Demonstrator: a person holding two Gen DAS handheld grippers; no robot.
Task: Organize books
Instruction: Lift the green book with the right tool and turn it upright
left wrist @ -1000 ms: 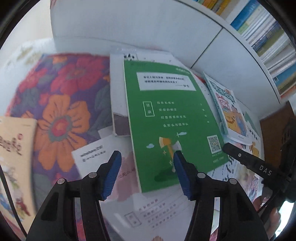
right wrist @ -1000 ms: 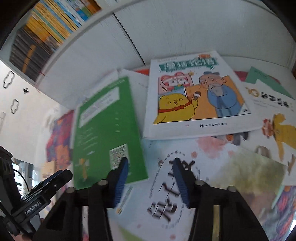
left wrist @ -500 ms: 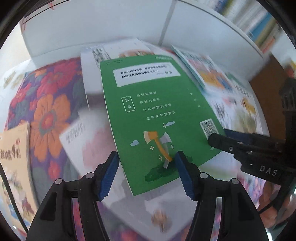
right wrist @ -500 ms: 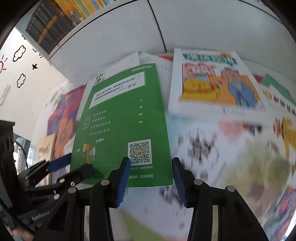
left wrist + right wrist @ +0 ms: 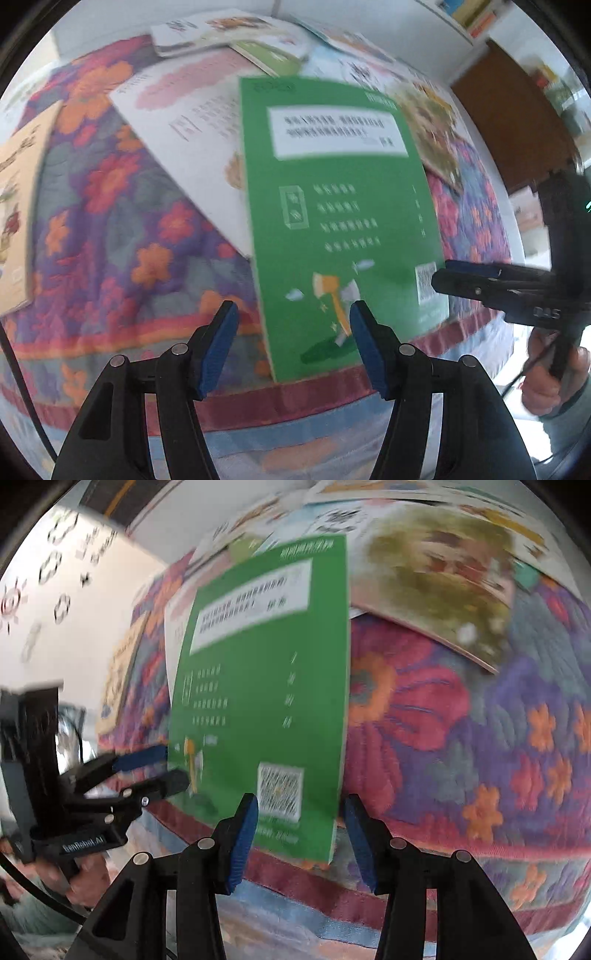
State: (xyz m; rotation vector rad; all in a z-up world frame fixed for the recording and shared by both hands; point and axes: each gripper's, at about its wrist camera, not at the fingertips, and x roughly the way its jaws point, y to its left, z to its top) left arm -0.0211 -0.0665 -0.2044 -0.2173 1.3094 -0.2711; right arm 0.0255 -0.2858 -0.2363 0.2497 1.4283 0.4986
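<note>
A thin green book (image 5: pixel 343 221) with white text, an axe drawing and a QR code lies near the front edge of a flowered cloth (image 5: pixel 122 229). It also shows in the right wrist view (image 5: pixel 266 686). My left gripper (image 5: pixel 291 347) is open, its blue pads either side of the book's near left corner. My right gripper (image 5: pixel 299 843) is open around the book's near right corner by the QR code. Neither visibly presses the book. Each gripper shows in the other's view, the right one (image 5: pixel 480 284) and the left one (image 5: pixel 147 764).
Other books lie scattered on the cloth: a white one (image 5: pixel 192 122) under the green book, a tan one (image 5: pixel 18 206) at the far left, an olive picture book (image 5: pixel 439 579) at the right. A brown cabinet (image 5: pixel 513 110) stands at the right. The cloth's red border (image 5: pixel 424 893) marks the front edge.
The green book has been slid from the pile at the back toward the front edge of the cloth. Both grippers have pulled back with it and tilted down.
</note>
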